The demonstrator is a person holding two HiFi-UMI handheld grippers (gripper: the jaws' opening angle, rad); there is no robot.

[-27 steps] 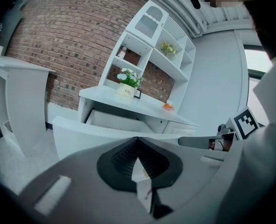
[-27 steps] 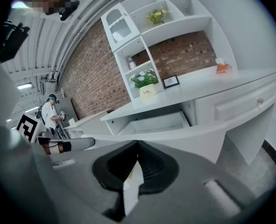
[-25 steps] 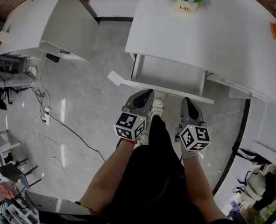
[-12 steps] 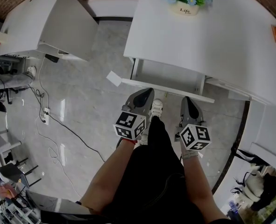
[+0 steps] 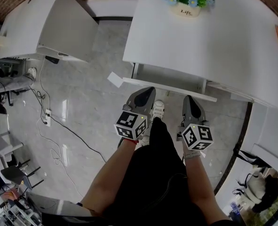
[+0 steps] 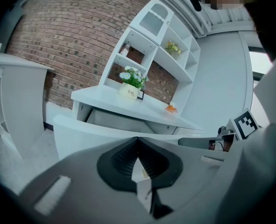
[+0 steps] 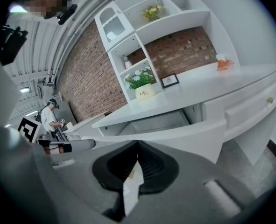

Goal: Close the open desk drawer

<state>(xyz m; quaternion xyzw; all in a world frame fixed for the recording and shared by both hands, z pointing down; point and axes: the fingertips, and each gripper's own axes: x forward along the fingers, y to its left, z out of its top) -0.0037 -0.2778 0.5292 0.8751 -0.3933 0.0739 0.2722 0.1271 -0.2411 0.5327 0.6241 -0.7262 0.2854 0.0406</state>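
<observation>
L gripper [image 5: 147,94]: fingers together, tip at front of drawer [image 5: 169,89]. Drawer: we log it partly open under worktop [image 5: 214,46], front panel across both gripper tips. Flower pot [image 5: 185,7]: worktop rear. R gripper [image 5: 189,101]: fingers together, tip near drawer front.
</observation>
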